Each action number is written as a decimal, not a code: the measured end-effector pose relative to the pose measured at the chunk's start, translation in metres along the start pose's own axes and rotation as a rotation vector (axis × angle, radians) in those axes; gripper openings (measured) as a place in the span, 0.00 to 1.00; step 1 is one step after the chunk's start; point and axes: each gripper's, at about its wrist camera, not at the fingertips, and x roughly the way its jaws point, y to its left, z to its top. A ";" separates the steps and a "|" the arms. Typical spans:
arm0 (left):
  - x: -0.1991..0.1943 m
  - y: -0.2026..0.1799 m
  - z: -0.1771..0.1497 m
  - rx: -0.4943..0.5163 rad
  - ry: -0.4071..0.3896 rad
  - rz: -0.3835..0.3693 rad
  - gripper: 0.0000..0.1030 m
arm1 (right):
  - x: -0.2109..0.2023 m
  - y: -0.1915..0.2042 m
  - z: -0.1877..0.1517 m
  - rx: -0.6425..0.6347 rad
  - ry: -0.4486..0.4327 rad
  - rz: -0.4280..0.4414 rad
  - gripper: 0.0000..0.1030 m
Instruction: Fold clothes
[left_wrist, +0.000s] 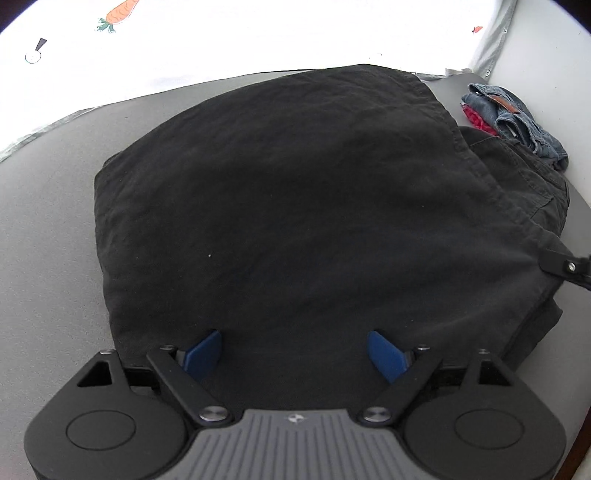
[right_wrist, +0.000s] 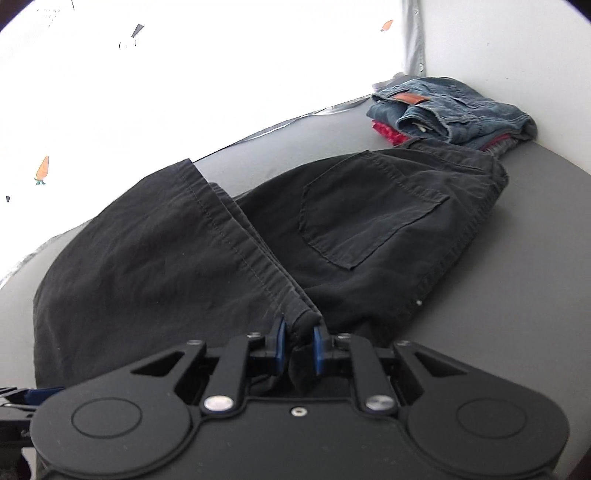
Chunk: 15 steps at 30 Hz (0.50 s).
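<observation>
The black trousers (right_wrist: 229, 251) lie in the middle of the grey desk (left_wrist: 48, 221), already doubled over, the hem laid near the back pocket. The right gripper (right_wrist: 298, 341) is closed narrow on the hem corner — the left gripper (left_wrist: 293, 350) stands wide over the near cloth, holding nothing. I judge one fold is finishing; next comes release, then another fold towards the folded jeans (right_wrist: 450, 107) at the far right corner.

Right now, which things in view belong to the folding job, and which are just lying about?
In use: black trousers; right hand-held gripper, shut on their hem corner; left hand-held gripper, open over them.
Lying about: folded blue jeans; red garment beneath them; carrot-print sheet.
</observation>
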 end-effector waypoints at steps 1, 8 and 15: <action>0.001 -0.001 0.000 0.005 0.004 -0.003 0.88 | -0.006 0.000 -0.006 -0.015 0.005 -0.009 0.15; -0.003 -0.007 0.006 0.032 0.032 -0.018 0.88 | 0.011 0.013 -0.023 -0.154 0.047 -0.125 0.31; -0.024 -0.023 0.038 0.058 -0.073 -0.134 0.99 | 0.003 -0.019 -0.027 -0.063 0.051 -0.036 0.50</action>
